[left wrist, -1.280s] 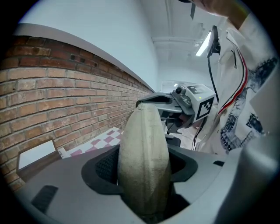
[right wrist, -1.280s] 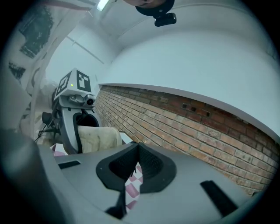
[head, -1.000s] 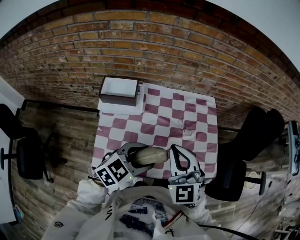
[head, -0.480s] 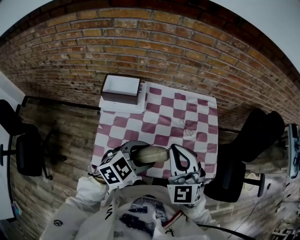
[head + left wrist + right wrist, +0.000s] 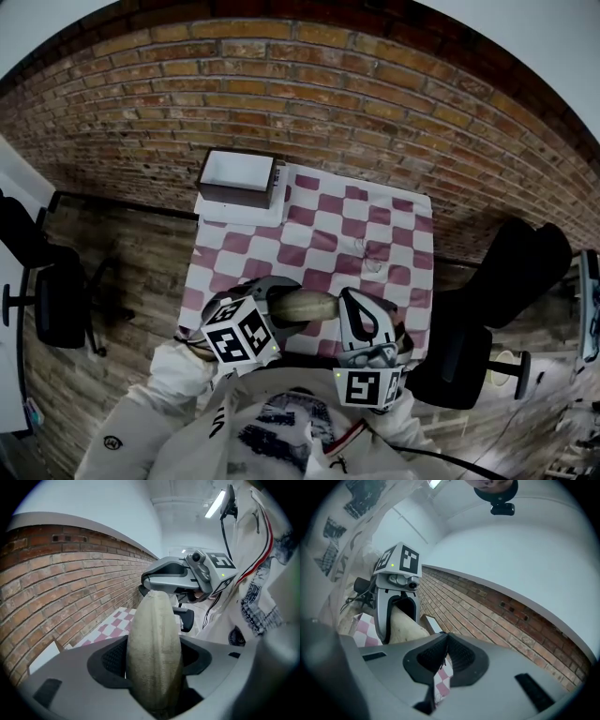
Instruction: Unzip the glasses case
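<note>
A beige fabric glasses case (image 5: 305,305) is held level above the near edge of the chequered table. My left gripper (image 5: 279,306) is shut on its left half; in the left gripper view the case (image 5: 154,653) fills the gap between the pads and runs away from the camera. My right gripper (image 5: 345,304) meets the case's right end, its jaws shut. In the right gripper view the pads (image 5: 459,656) press together on a thin dark tab, which looks like the zipper pull (image 5: 443,663). The case (image 5: 405,630) shows beyond them, inside the left gripper (image 5: 396,606).
A table with a maroon-and-white chequered cloth (image 5: 375,225) stands against a brick wall. An open white-lined box (image 5: 237,178) sits at its far left corner. Black office chairs stand to the left (image 5: 56,305) and right (image 5: 516,272) on the wooden floor.
The left gripper has rolled a little, and its marker cube has shifted slightly right. The case stays held between both grippers.
</note>
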`<state>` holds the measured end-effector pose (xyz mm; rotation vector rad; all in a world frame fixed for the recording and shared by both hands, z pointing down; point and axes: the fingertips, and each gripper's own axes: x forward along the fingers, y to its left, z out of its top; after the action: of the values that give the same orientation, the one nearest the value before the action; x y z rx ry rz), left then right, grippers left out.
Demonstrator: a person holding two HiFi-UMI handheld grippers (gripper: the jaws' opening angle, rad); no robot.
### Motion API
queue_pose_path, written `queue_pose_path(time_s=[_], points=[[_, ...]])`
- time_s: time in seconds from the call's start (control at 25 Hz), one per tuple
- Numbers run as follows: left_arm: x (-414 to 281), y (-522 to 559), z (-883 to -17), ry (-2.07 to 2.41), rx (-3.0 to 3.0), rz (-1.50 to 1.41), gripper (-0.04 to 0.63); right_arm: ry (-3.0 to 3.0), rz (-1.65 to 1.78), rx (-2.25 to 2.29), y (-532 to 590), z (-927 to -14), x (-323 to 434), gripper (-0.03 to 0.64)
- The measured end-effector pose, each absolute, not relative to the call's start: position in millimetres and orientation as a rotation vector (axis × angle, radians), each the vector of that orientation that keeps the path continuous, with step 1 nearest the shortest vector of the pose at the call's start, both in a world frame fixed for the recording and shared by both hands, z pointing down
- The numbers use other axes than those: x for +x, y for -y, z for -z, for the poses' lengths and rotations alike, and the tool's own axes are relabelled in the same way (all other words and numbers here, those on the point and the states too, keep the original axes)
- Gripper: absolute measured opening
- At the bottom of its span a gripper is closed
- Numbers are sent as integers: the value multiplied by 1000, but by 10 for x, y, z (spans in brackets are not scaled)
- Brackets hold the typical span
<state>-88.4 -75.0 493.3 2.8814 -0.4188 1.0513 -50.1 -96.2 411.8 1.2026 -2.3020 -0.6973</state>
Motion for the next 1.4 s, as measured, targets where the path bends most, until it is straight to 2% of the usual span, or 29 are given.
queue_pose_path(time_s=[0.44,0.76,1.4], points=[[-129,800,-5088,432,2791,-1289,284,2247,889,954,980,-4292,199,15],[385,711,-5235,433,2718,-1409,284,2265,903,874,897,-4459,706,15],[714,528,-5331,532,2607,-1554,284,2292,972,772,653,-4569,986,15]])
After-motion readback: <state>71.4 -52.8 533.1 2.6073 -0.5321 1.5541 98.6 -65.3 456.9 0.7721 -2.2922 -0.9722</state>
